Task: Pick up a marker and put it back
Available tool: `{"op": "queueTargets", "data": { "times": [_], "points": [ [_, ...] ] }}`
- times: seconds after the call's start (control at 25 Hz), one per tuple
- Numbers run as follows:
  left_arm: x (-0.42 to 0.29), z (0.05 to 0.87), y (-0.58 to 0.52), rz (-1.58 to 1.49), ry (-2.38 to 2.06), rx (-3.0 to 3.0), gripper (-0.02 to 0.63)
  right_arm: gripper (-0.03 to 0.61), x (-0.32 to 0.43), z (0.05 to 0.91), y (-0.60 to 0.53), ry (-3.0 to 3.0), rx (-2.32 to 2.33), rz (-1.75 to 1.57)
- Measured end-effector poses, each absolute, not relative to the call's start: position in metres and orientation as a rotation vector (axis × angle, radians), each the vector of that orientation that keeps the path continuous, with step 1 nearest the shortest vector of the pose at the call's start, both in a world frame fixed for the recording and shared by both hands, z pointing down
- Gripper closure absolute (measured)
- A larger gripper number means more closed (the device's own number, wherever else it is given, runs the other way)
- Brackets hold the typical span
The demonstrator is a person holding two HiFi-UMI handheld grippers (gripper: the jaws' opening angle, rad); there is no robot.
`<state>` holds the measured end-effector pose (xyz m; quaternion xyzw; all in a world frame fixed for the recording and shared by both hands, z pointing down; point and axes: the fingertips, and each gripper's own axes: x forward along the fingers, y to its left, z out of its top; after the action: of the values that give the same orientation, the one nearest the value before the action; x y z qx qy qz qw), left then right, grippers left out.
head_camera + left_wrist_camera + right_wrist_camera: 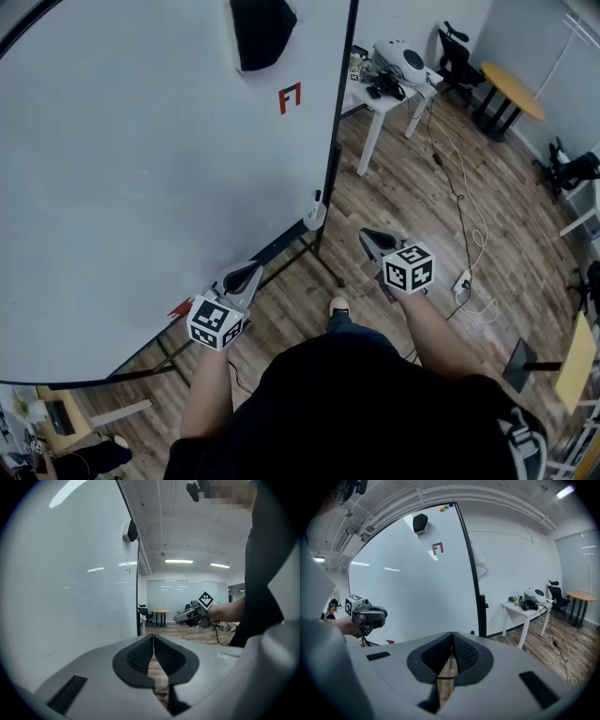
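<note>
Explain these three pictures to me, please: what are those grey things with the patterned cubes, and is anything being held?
There is no robot here. A person stands at a whiteboard with a hand-held gripper in each hand. The head view comes from a camera on the person's head, looking down. It shows the left gripper and the right gripper, each carrying a cube with square markers. The two gripper views come from cameras riding on the grippers, looking along their dark fingers. In both, the fingers are pressed together with nothing between them, so nothing is held. High on the board are a black pad, likely an eraser, and a red mark. A white table stands beyond on the wooden floor.
</note>
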<state>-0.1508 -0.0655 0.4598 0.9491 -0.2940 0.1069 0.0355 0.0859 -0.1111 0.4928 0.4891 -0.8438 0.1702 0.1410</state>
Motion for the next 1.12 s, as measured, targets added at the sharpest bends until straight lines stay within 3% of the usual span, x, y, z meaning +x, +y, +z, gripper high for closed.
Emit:
{"op": "queueTargets", "data": {
  "times": [1.12],
  "points": [
    [-0.132, 0.482, -0.121, 0.388, -1.074, 2.746, 0.600, 0.570, 0.088, 0.521, -0.207, -2.557, 1.170, 0.493]
  ]
}}
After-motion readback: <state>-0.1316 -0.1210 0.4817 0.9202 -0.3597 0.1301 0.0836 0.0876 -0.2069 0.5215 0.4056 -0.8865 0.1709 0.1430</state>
